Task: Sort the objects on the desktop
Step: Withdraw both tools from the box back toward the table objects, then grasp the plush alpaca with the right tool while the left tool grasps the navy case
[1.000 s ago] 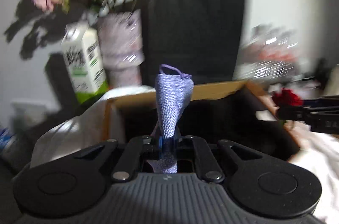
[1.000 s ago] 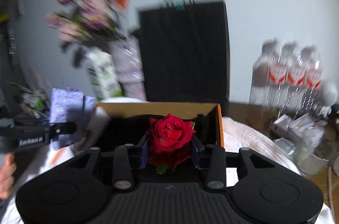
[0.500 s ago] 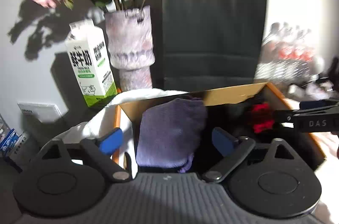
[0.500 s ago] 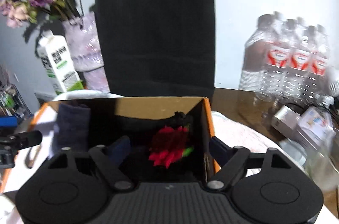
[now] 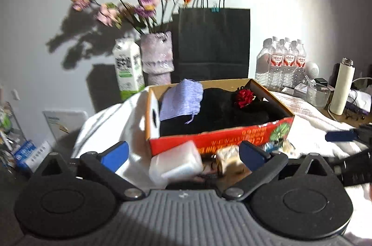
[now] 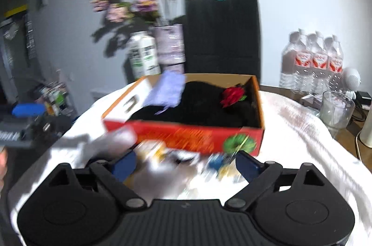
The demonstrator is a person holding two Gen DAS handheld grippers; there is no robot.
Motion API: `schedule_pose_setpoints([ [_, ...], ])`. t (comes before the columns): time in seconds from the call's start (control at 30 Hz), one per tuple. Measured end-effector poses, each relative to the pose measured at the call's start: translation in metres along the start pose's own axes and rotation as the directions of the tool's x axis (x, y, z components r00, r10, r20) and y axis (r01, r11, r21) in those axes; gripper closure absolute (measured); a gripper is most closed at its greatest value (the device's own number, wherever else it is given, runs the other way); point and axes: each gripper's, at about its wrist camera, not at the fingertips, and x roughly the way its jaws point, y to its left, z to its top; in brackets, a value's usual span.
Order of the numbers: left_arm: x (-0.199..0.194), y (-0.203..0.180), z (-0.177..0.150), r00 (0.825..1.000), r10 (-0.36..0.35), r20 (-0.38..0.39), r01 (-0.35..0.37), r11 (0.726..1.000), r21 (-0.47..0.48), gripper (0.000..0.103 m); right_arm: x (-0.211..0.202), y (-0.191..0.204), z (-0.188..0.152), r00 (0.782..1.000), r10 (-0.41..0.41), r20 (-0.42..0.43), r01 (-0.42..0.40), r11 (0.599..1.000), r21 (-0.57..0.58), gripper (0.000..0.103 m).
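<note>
Left wrist: pouch (image 5: 181,100) and rose (image 5: 244,97) in box (image 5: 218,139).

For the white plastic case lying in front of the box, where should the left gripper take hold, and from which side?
Probably across its short sides, coming straight in from the near side. The white plastic case lies on the cloth before the orange box, tilted, between the open fingers of the left gripper. The box wall blocks any approach from behind.
</note>
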Motion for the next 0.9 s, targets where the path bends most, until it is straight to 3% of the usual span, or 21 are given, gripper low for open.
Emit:
schedule_pose_setpoints([
  [0.13, -0.036, -0.007, -0.032, 0.998, 0.000, 0.062, -0.001, 1.000, 0.018, 0.000, -0.030, 0.024, -0.049, 1.000, -0.022, 0.013, 0.022, 0.999, -0.028, 0.010],
  [0.27, -0.051, -0.015, -0.060, 0.997, 0.028, 0.067, -0.033, 0.996, 0.080, 0.000, -0.051, 0.030, -0.086, 0.999, -0.019, 0.027, 0.018, 1.000, 0.012, 0.008],
  [0.4, -0.057, -0.014, -0.084, 0.998, 0.011, 0.058, -0.016, 0.995, 0.095, 0.000, -0.065, 0.030, -0.112, 0.994, -0.064, 0.083, 0.063, 0.998, 0.022, 0.004],
  [0.53, -0.052, -0.011, -0.098, 1.000, 0.018, -0.004, -0.017, 0.997, 0.080, 0.000, -0.075, 0.025, -0.123, 0.990, -0.028, 0.142, 0.018, 0.998, 0.067, 0.001],
  [0.7, -0.043, -0.002, -0.118, 0.999, -0.007, -0.040, 0.007, 1.000, -0.014, 0.000, -0.080, 0.031, -0.130, 0.986, -0.085, 0.140, 0.083, 0.996, 0.017, 0.001],
  [0.8, -0.029, 0.002, -0.125, 0.997, -0.014, -0.074, 0.011, 0.999, -0.039, 0.000, -0.080, 0.036, -0.129, 0.991, -0.063, 0.121, 0.061, 0.998, 0.024, 0.001],
  [0.9, -0.014, 0.008, -0.125, 0.998, -0.003, -0.055, 0.001, 0.999, -0.034, 0.000, -0.073, 0.038, -0.119, 0.992, -0.017, 0.128, 0.010, 0.999, 0.053, 0.002],
])
